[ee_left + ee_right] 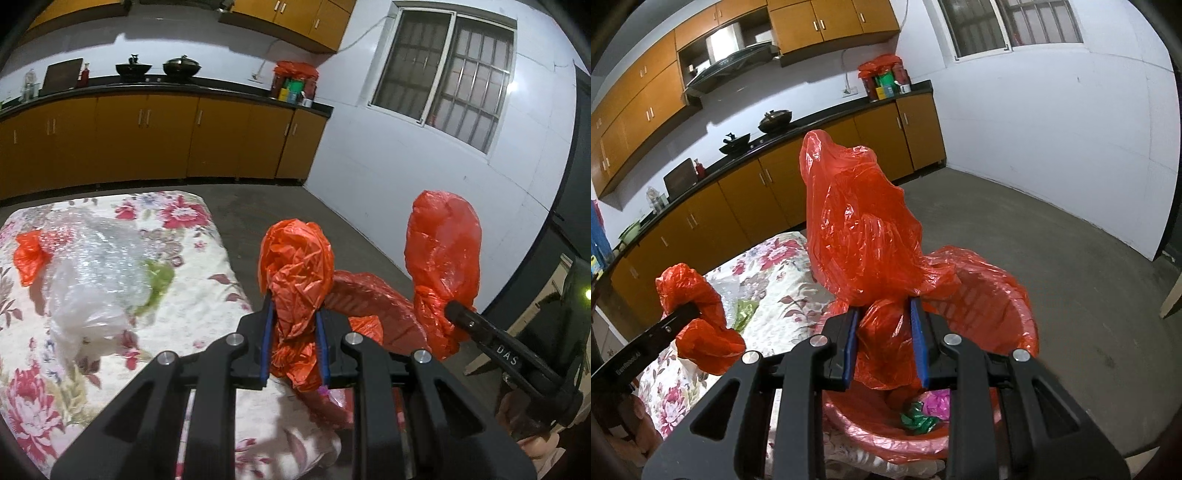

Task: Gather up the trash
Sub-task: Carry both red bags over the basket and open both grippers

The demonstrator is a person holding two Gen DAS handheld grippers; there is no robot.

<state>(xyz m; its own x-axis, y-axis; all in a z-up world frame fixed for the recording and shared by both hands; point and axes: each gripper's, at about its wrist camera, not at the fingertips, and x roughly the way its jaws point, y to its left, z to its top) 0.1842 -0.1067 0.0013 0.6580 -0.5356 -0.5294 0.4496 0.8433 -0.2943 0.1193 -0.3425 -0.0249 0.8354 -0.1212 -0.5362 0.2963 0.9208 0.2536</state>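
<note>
**Left wrist view: both bag handles gripped above the lined bin**

Left wrist view, landmark the pink bin (388, 306) lined with the orange trash bag (373, 291). Just left of the bin, the left gripper (295, 332), blue pads narrowed onto a bunched handle of the bag (295, 258), plastic ballooning above the fingertips and trailing down between them. Right of the bin's near rim, the right gripper (456, 314) seen side-on, dark fingers clamped around the second handle (443, 243), which stands upright above the tool. Farther left of the bin, on the floral cloth (184, 332), a heap of clear bubble wrap (99, 266) with an orange scrap (29, 254) and a green scrap (159, 280) touching it.

Right wrist view: right gripper (884, 339) directly over the bin (997, 295), blue pads closed to a narrow gap on orange plastic, the handle (857, 221) rising tall above the fingers. Inside the bin, below the gripper, green wrapper (918, 419) and pink wrapper (936, 402) side by side. Left of the bin, over the cloth (775, 273), the left gripper (690, 312) pinching its crumpled handle (698, 314). Behind the bin, yellow-brown cabinets (812, 177) under a dark counter.
</note>
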